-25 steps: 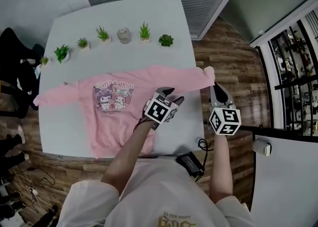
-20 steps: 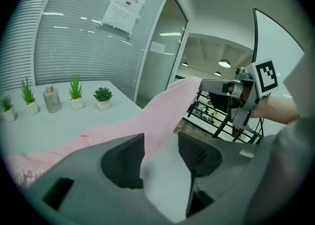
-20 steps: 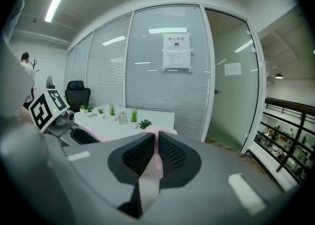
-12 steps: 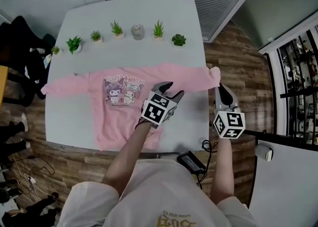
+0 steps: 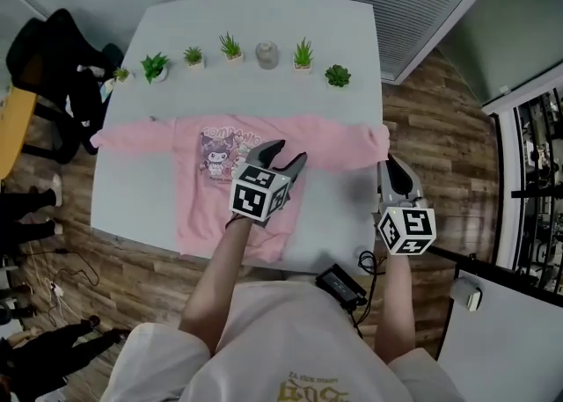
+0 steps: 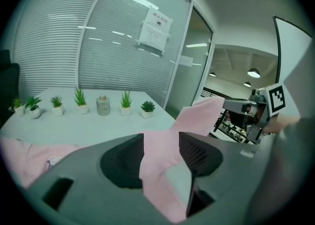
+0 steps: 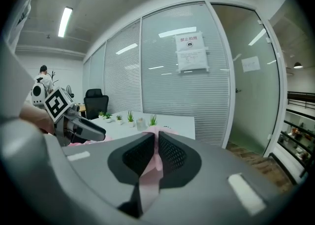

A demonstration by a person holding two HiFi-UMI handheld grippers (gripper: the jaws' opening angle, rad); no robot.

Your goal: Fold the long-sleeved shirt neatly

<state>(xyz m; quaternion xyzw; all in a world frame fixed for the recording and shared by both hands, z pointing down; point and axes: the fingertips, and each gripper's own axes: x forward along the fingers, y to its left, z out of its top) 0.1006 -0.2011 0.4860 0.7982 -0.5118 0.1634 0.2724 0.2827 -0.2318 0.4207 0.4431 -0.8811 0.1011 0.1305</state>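
Observation:
A pink long-sleeved shirt [image 5: 220, 207] with a cartoon print lies face up on the white table [image 5: 141, 198], both sleeves stretched out sideways. My right gripper [image 5: 390, 163] is shut on the right sleeve's cuff [image 5: 380, 136] at the table's right edge. Pink cloth is pinched between its jaws in the right gripper view [image 7: 156, 143]. My left gripper [image 5: 283, 154] hovers over the shirt's chest, just right of the print, with its jaws apart. In the left gripper view [image 6: 161, 145] the pink sleeve [image 6: 197, 115] shows through the gap, and the pads do not press on it.
A row of small potted plants [image 5: 230, 44] and a glass jar [image 5: 267, 54] stands along the table's far side. A black adapter with a cable [image 5: 339, 284] sits at the near right corner. A black chair [image 5: 62, 48] stands left of the table.
My left gripper has risen and moved left over the shirt toward the print, still open. The right gripper has shifted slightly with the cuff still in it.

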